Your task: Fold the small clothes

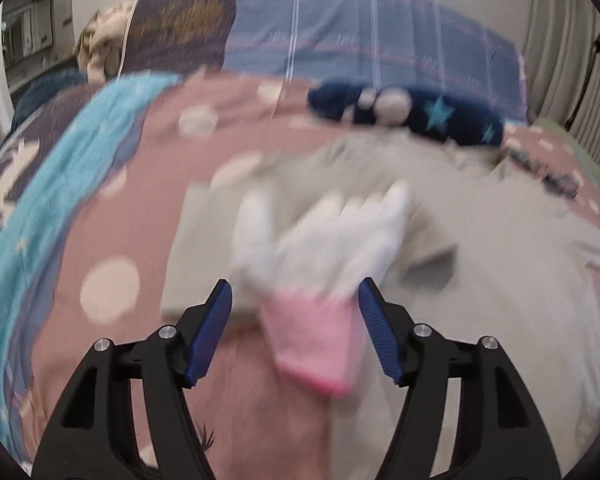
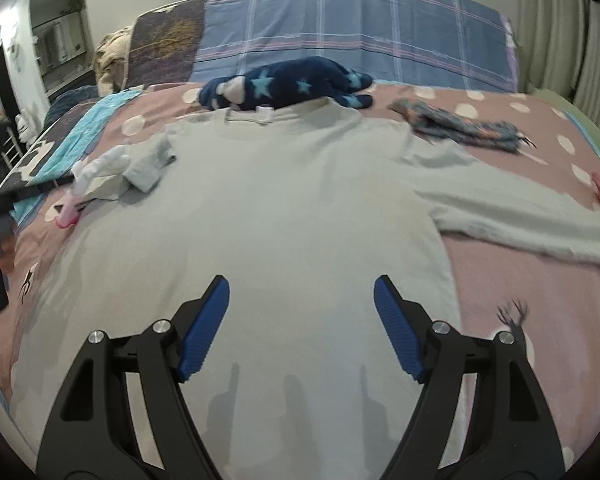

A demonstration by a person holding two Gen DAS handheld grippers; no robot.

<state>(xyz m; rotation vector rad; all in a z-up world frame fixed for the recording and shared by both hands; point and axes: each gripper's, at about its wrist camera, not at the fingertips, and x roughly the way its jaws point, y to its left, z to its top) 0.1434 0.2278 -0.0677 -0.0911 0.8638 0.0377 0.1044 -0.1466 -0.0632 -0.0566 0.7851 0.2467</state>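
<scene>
Left wrist view: left gripper (image 1: 296, 312) jaws apart, pink-cuffed white glove (image 1: 320, 256) lying loose between, unpressed; blurred.
Right wrist view: right gripper (image 2: 302, 320) released, empty, over shirt hem.
Shirt (image 2: 284, 208): pale, spread flat mid-bed (image 2: 500, 280), collar twd far edge.
Glove: at bed's left edge, beside shirt's folded sleeve.

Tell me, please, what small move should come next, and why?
Probably swing the right gripper toward the outstretched sleeve to pinch it. Its fingers stand open over the grey shirt, holding nothing, and that sleeve lies unfolded across the pink duvet, while the left gripper is open around a white glove.
</scene>
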